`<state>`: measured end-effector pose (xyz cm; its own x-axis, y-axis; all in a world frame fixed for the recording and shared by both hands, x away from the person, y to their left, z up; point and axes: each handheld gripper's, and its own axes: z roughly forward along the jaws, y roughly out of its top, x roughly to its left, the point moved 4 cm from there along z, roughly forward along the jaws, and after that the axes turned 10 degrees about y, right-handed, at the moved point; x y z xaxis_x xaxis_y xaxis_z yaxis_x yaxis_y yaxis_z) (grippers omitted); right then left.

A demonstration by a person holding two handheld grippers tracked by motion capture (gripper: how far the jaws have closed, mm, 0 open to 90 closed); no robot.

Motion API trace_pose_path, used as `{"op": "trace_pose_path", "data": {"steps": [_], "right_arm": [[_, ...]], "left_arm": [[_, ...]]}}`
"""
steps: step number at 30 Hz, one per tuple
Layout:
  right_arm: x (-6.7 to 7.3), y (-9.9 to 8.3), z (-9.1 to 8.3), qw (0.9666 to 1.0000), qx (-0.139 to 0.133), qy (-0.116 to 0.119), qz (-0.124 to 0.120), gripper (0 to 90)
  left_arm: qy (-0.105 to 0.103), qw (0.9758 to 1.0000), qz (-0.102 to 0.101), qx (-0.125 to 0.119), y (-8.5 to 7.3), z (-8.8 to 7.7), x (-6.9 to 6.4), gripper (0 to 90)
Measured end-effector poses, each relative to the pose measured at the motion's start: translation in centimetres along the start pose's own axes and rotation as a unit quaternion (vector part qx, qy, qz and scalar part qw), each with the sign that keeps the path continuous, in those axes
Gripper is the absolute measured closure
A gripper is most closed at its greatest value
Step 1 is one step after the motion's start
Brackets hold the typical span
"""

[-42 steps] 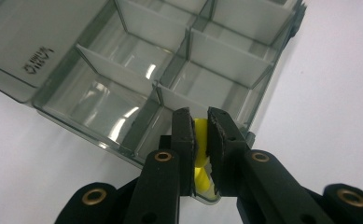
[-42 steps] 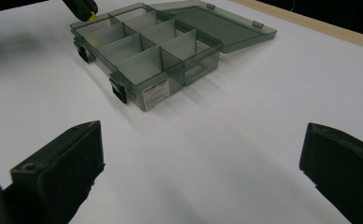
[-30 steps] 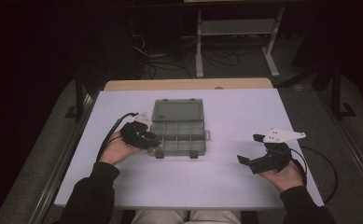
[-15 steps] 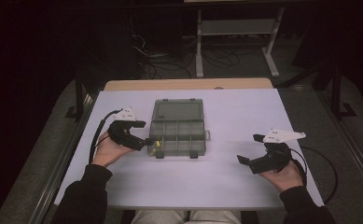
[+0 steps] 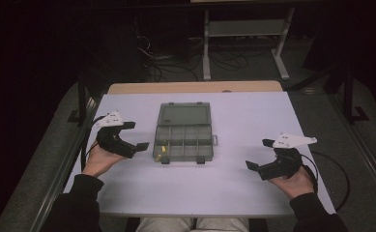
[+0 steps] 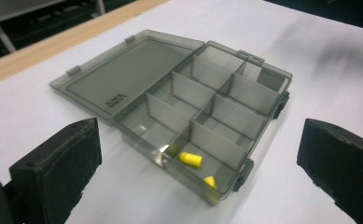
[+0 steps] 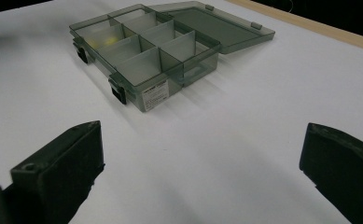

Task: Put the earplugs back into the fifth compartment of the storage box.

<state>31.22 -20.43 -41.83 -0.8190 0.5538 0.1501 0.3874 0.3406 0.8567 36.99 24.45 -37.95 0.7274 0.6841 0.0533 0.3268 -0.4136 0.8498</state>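
Organizer box lies open, long axis crosswise, lid hinged away.

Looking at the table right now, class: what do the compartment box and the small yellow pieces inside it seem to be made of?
Compartment box: probably hard, smoke-grey plastic, glossy; the table shows through its walls and open lid. Yellow pieces: matte and rounded, possibly soft foam or rubber, though the look leaves that open.

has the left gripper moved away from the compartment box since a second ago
Yes. The left gripper has drawn back leftward from the open compartment box, off its near left corner; its jaws have just been opening, with nothing between them.
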Motion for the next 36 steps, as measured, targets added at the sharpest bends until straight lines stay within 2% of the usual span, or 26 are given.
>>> {"op": "trace_pose_path", "data": {"steps": [9,13,26,33,36], "right_arm": [[0.0,0.0,0.0,1.0,0.0,-0.001,0.0,0.0],[0.0,0.0,0.0,1.0,0.001,-0.002,0.001,0.0],[0.0,0.0,-0.2,1.0,-0.006,-0.005,0.002,0.0],[0.0,0.0,-0.4,0.9999,-0.01,-0.008,0.001,0.0],[0.0,0.0,-0.4,0.9999,-0.012,-0.008,0.002,0.0]], "left_arm": [[0.041,0.9988,0.012,-0.023,-1.2,-2.1,0.5,0.0],[0.049,0.998,0.006,-0.041,-1.7,-3.0,0.7,0.0],[0.063,0.9959,-0.014,-0.063,-3.6,-4.8,1.0,0.0],[0.073,0.9938,-0.033,-0.077,-4.8,-5.8,1.4,0.0],[0.081,0.9931,-0.031,-0.08,-5.2,-6.4,1.5,0.0]]}}
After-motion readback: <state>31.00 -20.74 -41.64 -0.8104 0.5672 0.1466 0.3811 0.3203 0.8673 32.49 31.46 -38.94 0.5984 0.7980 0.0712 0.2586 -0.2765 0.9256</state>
